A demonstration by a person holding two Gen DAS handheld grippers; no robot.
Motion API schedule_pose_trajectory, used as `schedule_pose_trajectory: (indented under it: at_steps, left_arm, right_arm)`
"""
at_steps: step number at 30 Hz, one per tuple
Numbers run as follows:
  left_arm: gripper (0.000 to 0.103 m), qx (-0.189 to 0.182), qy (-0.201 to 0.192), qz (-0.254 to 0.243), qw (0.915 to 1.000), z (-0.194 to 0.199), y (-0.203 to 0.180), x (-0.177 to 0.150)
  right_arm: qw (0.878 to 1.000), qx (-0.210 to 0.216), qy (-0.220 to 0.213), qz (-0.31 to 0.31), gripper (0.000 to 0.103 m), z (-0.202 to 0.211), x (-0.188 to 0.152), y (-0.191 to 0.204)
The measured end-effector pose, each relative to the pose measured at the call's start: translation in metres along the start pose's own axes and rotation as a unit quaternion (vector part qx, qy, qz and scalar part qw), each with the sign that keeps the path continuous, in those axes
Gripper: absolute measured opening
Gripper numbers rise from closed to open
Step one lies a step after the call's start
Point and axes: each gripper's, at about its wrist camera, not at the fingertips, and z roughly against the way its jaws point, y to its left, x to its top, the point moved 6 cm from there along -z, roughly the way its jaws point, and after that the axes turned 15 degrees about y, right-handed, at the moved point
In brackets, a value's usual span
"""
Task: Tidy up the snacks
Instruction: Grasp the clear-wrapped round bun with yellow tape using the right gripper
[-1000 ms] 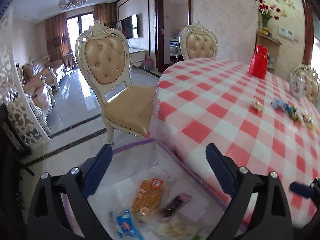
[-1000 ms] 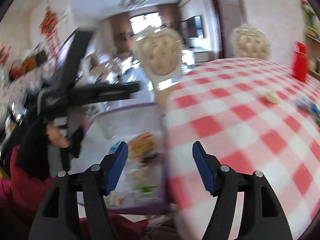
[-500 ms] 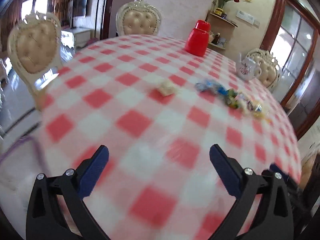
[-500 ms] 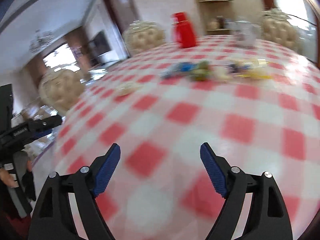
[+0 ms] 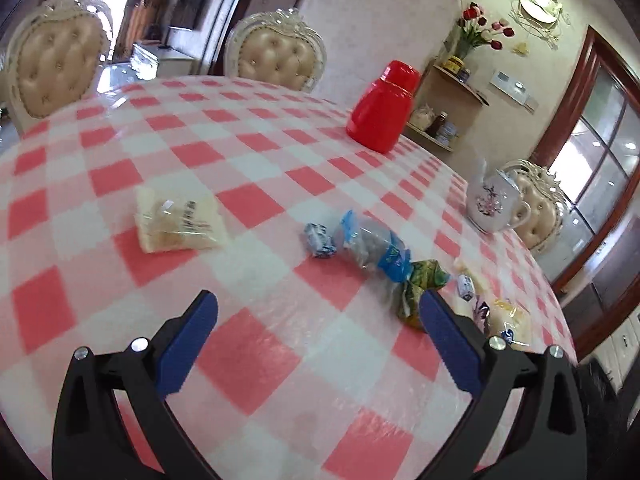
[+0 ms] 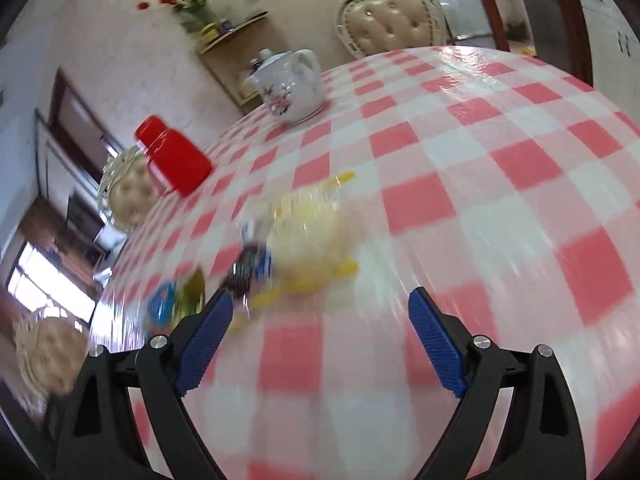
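Left wrist view: camera has swung off the snack bin it faced a second ago and now looks across the checked table (image 5: 256, 128). Left gripper (image 5: 318, 334) has its jaws spread wide, nothing between them, hovering above the cloth. Loose snacks lie ahead: a pale cracker pack (image 5: 178, 220) off to the left on its own, a blue-and-clear wrapper (image 5: 368, 246) near centre, a green packet (image 5: 420, 284) touching it and just beside the right-hand fingertip. Red flask (image 5: 384, 108) and teapot (image 5: 494, 204) stand further back, apart from the snacks. Right wrist view: blurred, so it is moving; it has also turned from the bin to the table. Right gripper (image 6: 318, 334) jaws wide apart, empty, aimed at a yellow packet (image 6: 312, 236) with small dark and blue wrappers beside it. My read: drop-off done, both hands now reaching for the next picks; several snacks left.
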Motion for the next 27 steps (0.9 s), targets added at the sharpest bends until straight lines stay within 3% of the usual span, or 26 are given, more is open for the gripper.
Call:
schedule_pose_trajectory:
  at_steps: [3, 5, 7, 9, 10, 11, 12, 15, 19, 20, 24, 27]
  left_arm:
    - [0.101, 0.015, 0.001, -0.021, 0.9997, -0.003, 0.003, 0.002]
    - [0.101, 0.018, -0.002, -0.026, 0.9995, -0.002, 0.006, 0.002]
    - [0.101, 0.011, 0.004, -0.021, 0.9997, -0.003, 0.008, 0.002]
    - [0.101, 0.003, 0.014, -0.017, 0.9998, -0.005, 0.010, 0.001]
    - [0.101, 0.001, 0.018, -0.019, 0.9997, -0.005, 0.010, 0.001]
    - [0.101, 0.000, 0.020, -0.020, 0.9996, -0.005, 0.011, 0.001]
    - [0.101, 0.002, 0.020, -0.019, 0.9996, -0.005, 0.013, 0.002]
    - [0.101, 0.007, 0.024, -0.016, 0.9995, -0.004, 0.017, 0.000]
    - [0.101, 0.001, 0.034, -0.049, 0.9982, -0.006, 0.003, -0.008]
    - [0.101, -0.005, 0.038, -0.066, 0.9971, -0.007, -0.005, -0.012]
    - [0.101, -0.051, 0.084, -0.162, 0.9818, -0.021, -0.062, -0.034]
    - [0.101, -0.070, 0.110, -0.204, 0.9704, -0.037, -0.105, -0.043]
  right_arm:
    - [0.999, -0.039, -0.002, 0.005, 0.087, -0.025, 0.022, 0.012]
    - [0.997, -0.071, 0.019, 0.015, 0.087, -0.051, 0.032, 0.022]
    - [0.988, -0.140, 0.048, 0.050, 0.087, -0.078, 0.037, 0.030]
    - [0.980, -0.171, 0.052, 0.085, 0.087, -0.087, 0.037, 0.034]
    - [0.978, -0.177, 0.049, 0.099, 0.084, -0.084, 0.038, 0.033]
    - [0.975, -0.186, 0.050, 0.109, 0.073, -0.082, 0.038, 0.027]
    - [0.978, -0.168, 0.055, 0.108, 0.062, -0.078, 0.036, 0.019]
    - [0.983, -0.154, 0.050, 0.091, 0.062, -0.057, 0.032, 0.001]
    - [0.996, -0.054, 0.033, 0.065, 0.062, -0.017, 0.025, -0.010]
    - [0.996, -0.045, 0.025, 0.067, 0.062, -0.008, 0.023, -0.011]
    - [0.999, -0.015, -0.002, 0.052, 0.062, 0.025, 0.012, -0.025]
    - [0.999, -0.005, -0.014, 0.031, 0.063, 0.039, 0.011, -0.038]
